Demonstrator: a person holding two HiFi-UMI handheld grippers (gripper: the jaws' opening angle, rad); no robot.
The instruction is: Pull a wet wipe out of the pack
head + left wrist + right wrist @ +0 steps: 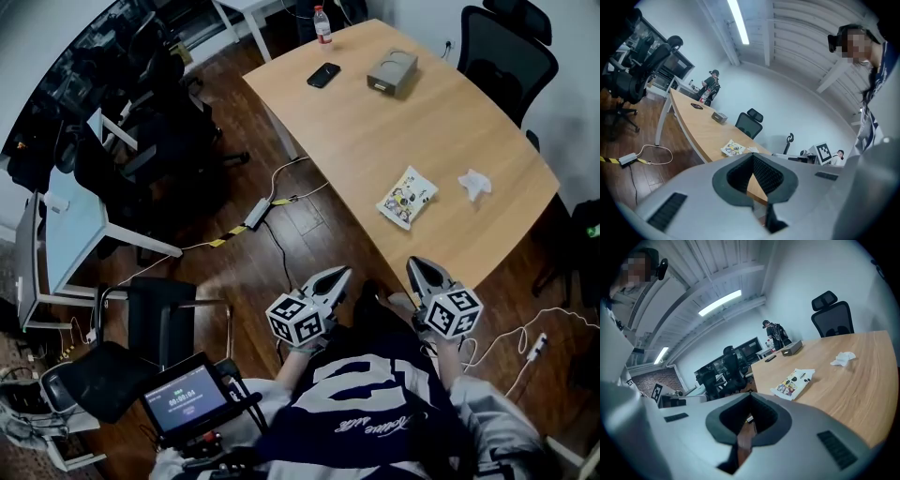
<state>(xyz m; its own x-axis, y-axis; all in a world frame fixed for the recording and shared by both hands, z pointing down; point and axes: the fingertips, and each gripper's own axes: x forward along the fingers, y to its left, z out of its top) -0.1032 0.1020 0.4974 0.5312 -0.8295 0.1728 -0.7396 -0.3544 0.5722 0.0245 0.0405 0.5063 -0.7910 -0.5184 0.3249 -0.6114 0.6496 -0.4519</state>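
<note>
The wet wipe pack (407,198), white with a cartoon print, lies flat on the wooden table (375,141) near its front edge. It also shows as the pack (733,149) in the left gripper view and the pack (794,382) in the right gripper view. A crumpled white wipe (474,182) rests to its right, apart from it. My left gripper (339,274) and right gripper (417,265) hover off the table's near edge, short of the pack. Both are shut with nothing between the jaws.
At the far end of the table are a grey box (392,72), a black phone (323,75) and a bottle (322,24). A black office chair (502,52) stands at the back right. A cable with a power strip (257,213) runs over the floor on the left, beside more chairs (150,141).
</note>
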